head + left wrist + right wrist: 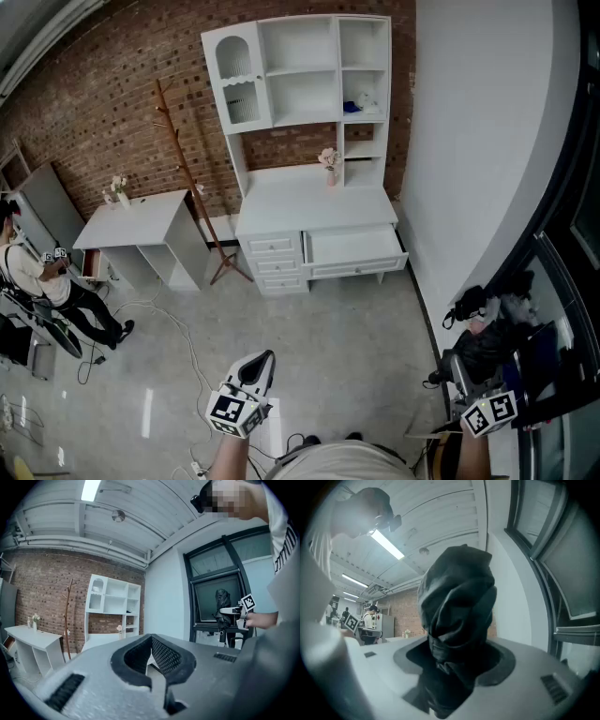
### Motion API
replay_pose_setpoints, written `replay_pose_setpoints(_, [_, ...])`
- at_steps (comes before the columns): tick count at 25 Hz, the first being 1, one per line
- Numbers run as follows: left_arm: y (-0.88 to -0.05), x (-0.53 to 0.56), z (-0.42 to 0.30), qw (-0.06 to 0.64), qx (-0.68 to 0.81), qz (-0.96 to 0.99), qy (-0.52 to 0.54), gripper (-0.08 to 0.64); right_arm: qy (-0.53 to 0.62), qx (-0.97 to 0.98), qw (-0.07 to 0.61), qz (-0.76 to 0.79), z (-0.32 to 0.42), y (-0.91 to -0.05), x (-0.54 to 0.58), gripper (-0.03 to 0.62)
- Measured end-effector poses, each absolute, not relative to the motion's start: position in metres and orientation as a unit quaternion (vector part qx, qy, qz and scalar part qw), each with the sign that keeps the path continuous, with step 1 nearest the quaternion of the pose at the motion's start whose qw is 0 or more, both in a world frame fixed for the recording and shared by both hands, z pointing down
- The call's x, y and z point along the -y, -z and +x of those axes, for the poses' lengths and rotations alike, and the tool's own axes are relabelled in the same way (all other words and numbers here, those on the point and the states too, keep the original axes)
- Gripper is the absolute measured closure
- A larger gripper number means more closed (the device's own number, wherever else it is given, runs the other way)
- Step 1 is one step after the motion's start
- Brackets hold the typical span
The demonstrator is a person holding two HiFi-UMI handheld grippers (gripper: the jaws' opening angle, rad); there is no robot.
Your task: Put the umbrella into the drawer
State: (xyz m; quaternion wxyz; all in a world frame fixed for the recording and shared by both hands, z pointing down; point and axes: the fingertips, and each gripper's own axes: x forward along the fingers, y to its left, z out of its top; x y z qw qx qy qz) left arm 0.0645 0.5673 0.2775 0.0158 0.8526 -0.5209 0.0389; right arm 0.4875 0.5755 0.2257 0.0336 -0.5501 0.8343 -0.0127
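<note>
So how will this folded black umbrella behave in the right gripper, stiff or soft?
The umbrella probably feels soft outside: its fabric sits in loose, crumpled folds. It may squash slightly in the right gripper, whose jaws stand wide around it. Folded this compact, it is probably light.

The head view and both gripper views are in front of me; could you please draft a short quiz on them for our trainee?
1. True or false: the wide white drawer of the white desk stands pulled out.
2. Pick one: what stands between the fingers of the right gripper? A) nothing; B) a dark folded fabric umbrella; C) a small flower vase.
3. Fill the gap: the fingers of the left gripper are ____ (open or shut), with nothing between them.

Key: 1 true; 2 B; 3 shut.
</note>
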Motion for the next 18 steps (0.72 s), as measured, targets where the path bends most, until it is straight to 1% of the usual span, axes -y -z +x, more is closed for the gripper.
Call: replay_pose_setpoints(18, [-0.279,-0.558,0.072,0.015,0.523,0.851,-0.040,0.535,0.017,-0.839,0.044,-0.542,0.493,-0.226,-0.567,0.319])
